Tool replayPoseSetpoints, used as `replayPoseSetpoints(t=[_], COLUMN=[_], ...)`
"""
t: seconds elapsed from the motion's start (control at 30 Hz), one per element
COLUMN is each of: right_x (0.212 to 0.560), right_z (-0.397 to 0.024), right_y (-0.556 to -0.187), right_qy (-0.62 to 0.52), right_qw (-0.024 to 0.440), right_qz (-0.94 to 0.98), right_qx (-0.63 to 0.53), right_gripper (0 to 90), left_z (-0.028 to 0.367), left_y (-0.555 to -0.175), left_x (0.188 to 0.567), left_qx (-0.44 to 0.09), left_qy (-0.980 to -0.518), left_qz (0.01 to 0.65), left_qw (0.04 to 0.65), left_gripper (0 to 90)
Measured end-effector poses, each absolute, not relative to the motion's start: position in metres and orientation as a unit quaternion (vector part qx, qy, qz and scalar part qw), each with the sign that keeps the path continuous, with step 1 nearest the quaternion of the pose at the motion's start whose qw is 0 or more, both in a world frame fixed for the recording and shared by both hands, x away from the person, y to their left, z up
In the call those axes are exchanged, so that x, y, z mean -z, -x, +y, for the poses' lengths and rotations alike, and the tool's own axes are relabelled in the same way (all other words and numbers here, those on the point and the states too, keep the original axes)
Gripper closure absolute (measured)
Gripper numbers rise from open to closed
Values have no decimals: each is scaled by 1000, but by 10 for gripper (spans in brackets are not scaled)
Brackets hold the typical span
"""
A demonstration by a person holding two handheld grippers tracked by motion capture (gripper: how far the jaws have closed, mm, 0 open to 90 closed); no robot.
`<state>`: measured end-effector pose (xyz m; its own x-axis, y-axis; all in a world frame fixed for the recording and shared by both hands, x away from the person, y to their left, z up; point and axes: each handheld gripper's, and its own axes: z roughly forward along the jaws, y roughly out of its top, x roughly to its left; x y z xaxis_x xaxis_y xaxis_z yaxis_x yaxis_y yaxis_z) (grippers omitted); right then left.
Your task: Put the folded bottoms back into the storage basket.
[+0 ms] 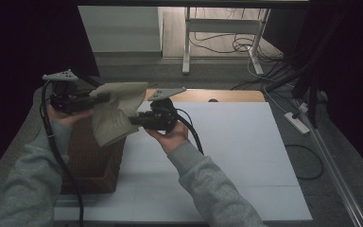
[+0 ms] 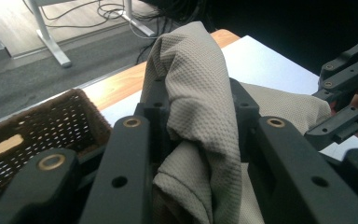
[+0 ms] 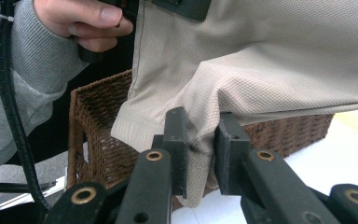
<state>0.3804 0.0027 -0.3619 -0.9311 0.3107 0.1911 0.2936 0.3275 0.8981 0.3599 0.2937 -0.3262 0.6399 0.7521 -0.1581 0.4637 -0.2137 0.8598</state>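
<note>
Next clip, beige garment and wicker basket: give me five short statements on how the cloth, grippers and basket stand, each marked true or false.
1. Both grippers are clamped on the beige garment. True: the left gripper and the right gripper each pinch a fold.
2. The garment lies flat on the white table. False: it hangs in the air between the grippers.
3. The wicker basket stands at the table's left side. True.
4. The garment is blue. False: it is beige.
5. The garment is packed down inside the basket. False: it is held above the basket's rim.
</note>
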Motion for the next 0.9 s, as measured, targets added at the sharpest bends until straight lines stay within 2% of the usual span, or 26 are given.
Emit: replayPoseSetpoints(t=[0.9], right_x=[381], right_z=[73], right_y=[-383], right_qy=[-171], right_qw=[-12], right_qz=[823], right_qx=[-542], right_gripper=[768], left_z=[356], left_y=[-350], left_x=[346], left_qx=[-157], left_qy=[-747], left_qz=[445], left_qw=[469], left_gripper=[679])
